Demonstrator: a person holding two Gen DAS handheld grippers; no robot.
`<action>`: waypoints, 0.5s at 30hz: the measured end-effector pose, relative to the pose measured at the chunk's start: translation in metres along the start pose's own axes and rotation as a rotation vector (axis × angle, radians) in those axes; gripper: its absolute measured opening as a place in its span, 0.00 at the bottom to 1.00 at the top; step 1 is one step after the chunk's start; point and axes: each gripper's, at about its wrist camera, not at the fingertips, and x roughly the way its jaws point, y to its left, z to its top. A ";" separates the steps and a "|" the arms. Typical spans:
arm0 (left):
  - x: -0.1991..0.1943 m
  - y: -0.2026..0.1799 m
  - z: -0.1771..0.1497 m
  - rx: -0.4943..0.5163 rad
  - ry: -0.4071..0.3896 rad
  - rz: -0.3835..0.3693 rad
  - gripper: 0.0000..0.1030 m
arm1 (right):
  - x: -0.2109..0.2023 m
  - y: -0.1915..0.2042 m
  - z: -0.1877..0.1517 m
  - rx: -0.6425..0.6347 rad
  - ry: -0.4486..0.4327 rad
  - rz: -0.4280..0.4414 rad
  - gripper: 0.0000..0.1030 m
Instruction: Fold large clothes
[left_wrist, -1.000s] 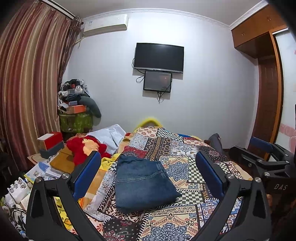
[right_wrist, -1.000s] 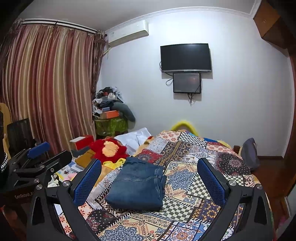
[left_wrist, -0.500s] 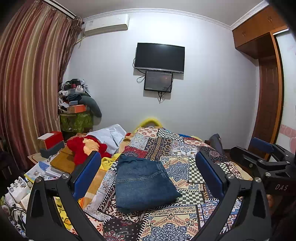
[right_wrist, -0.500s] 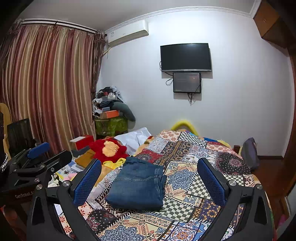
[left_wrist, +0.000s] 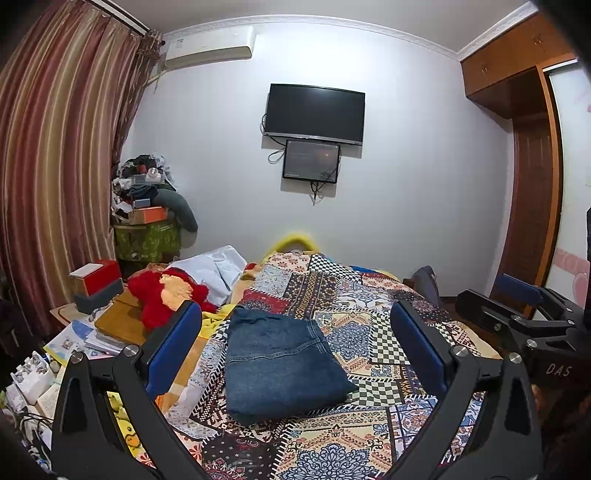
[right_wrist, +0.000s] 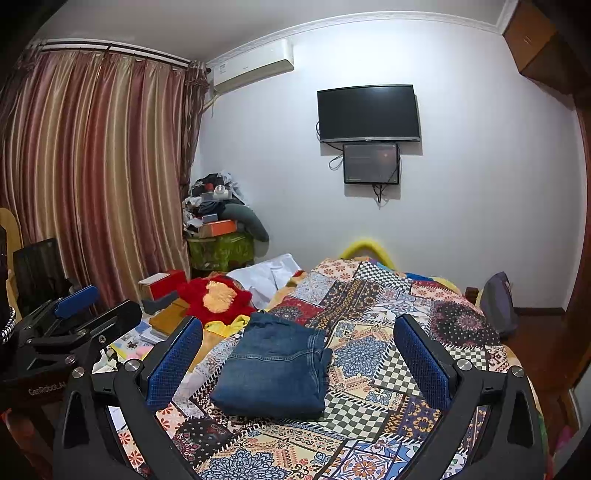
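We log 1 patchwork bedspread (left_wrist: 369, 435); 1 folded pair of jeans (left_wrist: 280, 365) lies on it, centre-left. 2 grippers, left gripper (left_wrist: 295, 350) and right gripper (right_wrist: 297, 356), both spread wide, holding nothing, raised clear of the jeans. 1 red plush toy (right_wrist: 216, 295), prob. a cushion, left of bed.

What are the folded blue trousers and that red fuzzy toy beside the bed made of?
The trousers look like denim: faded, matte blue cloth with a stitched seam curving across the top. The red toy seems to be plush, with a shaggy pile and an orange-yellow patch. Neither can be confirmed by sight alone.
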 end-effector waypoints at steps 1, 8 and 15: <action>0.000 -0.001 0.000 0.000 0.000 -0.002 1.00 | 0.000 0.000 0.000 0.001 0.000 0.000 1.00; 0.000 -0.003 0.001 0.002 0.001 -0.003 1.00 | 0.002 -0.001 0.001 0.019 0.003 -0.011 1.00; -0.001 -0.003 0.001 0.006 -0.005 -0.007 1.00 | 0.002 -0.001 0.001 0.025 0.003 -0.015 1.00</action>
